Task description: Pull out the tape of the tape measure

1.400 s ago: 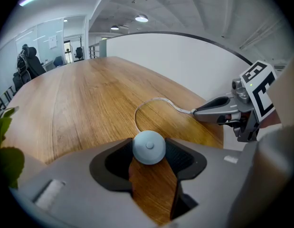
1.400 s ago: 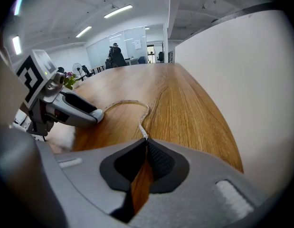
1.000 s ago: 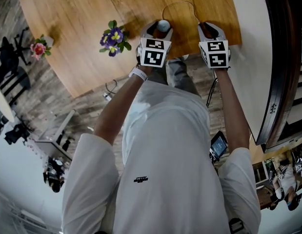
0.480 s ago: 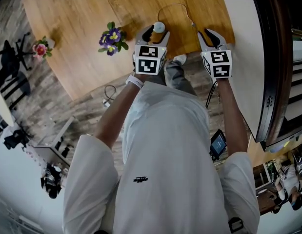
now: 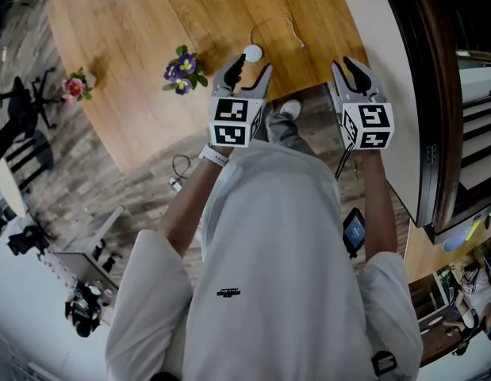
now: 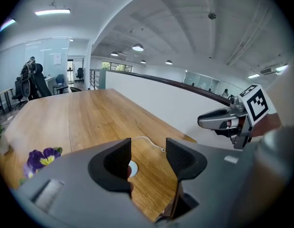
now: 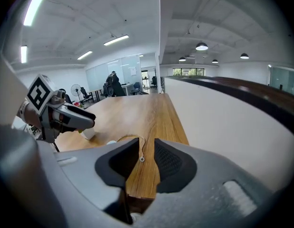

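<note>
Both raised off tape measure (image 5: 252, 53), left hand-held gripper (image 5: 247, 67) wide, empty, right hand-held gripper (image 5: 354, 68) just opening, empty

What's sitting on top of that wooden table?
A small round tape measure with its thin tape curling out, and purple flowers. The left gripper covers part of the table's near edge.

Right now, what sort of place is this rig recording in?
Most likely an open-plan office. A long wooden table runs beside a white partition wall, there are glass-walled rooms at the far end, and strip lights are set in a white ceiling.
</note>
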`<state>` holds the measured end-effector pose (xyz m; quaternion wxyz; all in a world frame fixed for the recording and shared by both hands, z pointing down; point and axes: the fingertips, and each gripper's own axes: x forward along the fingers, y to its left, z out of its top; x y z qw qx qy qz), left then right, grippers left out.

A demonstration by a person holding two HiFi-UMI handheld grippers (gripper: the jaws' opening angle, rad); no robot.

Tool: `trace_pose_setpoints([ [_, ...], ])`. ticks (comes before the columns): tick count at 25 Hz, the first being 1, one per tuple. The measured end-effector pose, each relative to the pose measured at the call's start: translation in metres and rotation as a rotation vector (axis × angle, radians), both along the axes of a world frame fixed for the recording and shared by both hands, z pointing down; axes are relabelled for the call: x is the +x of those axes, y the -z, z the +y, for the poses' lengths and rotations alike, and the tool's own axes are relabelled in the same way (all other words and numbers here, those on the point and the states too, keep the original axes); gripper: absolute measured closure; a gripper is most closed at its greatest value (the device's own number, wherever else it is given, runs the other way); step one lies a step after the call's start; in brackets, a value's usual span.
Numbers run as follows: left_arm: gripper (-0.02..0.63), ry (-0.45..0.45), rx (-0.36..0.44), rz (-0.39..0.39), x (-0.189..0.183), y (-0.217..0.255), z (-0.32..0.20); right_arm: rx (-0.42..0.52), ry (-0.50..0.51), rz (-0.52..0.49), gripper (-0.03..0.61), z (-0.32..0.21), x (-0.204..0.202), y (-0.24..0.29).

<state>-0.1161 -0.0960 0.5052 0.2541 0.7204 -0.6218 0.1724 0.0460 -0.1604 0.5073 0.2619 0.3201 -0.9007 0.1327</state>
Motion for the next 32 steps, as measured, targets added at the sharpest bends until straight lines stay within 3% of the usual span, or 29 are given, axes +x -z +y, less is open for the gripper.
trace_pose_setpoints([
  [10, 0.365, -0.018, 0.111, 0.010, 0.001, 0.076, 0.005, 0.131, -0.034, -0.101, 0.476, 0.013, 0.020, 0.095],
  [19, 0.365, -0.007, 0.268, -0.017, 0.002, 0.152, 0.015, 0.232, -0.092, -0.216, 0.476, 0.023, 0.036, 0.168],
  [26, 0.391, 0.047, 0.366, -0.005, -0.006, 0.196, 0.027, 0.336, -0.086, -0.265, 0.476, 0.041, 0.045, 0.232],
  [32, 0.428, 0.024, 0.408, -0.001, 0.001, 0.221, 0.035, 0.397, -0.068, -0.276, 0.476, 0.057, 0.052, 0.268],
])
